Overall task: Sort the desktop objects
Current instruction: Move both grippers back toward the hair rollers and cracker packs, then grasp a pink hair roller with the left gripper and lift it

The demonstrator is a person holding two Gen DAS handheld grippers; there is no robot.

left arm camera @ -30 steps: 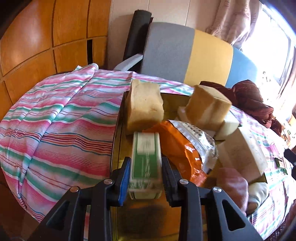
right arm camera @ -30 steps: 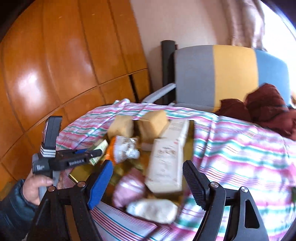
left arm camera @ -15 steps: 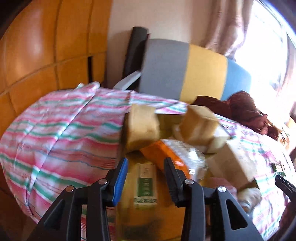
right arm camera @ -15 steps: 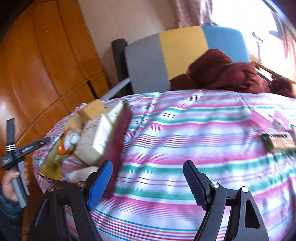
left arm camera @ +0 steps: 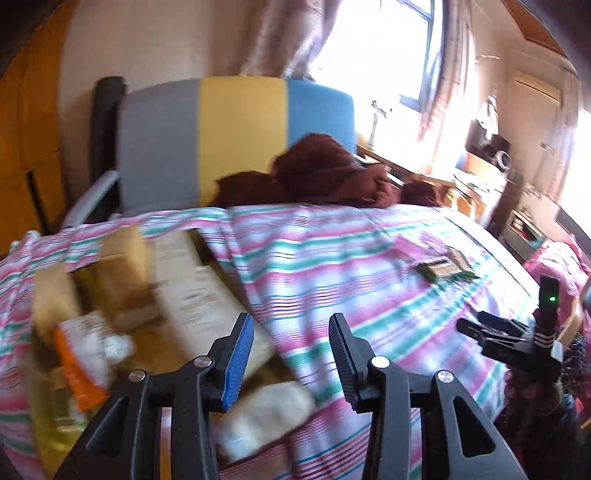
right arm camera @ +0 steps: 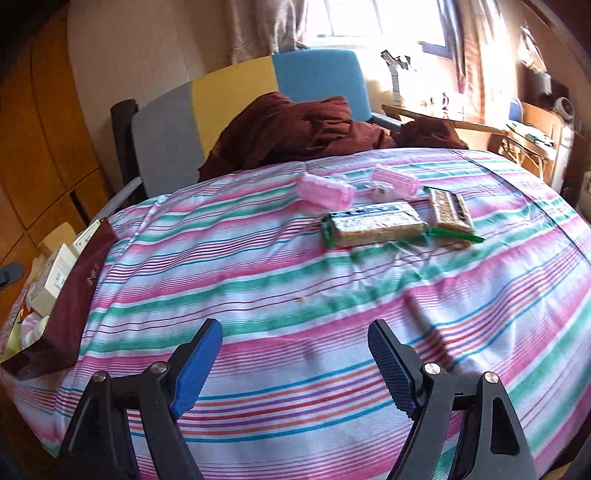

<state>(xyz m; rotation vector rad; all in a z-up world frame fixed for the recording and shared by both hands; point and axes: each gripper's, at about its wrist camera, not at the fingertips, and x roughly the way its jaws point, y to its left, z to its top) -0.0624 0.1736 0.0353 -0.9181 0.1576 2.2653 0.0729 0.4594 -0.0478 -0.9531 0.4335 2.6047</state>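
Bright daylight is pouring through a window (right arm camera: 373, 18) at the far side, with patterned curtains (right arm camera: 266, 27) hanging beside it. A chair (right arm camera: 236, 92) with grey, yellow and blue panels is standing against the plain pale wall (right arm camera: 147, 48), and a dark red cloth (right arm camera: 295, 129) is lying heaped on its seat. Wooden panelling (right arm camera: 40, 129) is running along the left. At the far right, a cluttered wooden desk (right arm camera: 524, 129) is catching the sun. A striped cloth (right arm camera: 295, 277) is covering the table in front.

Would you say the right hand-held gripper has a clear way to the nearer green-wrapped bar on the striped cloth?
Probably yes. The right hand-held gripper is open, and only bare striped cloth lies between it and the bar. The pink rollers sit behind the bar, out of the way.
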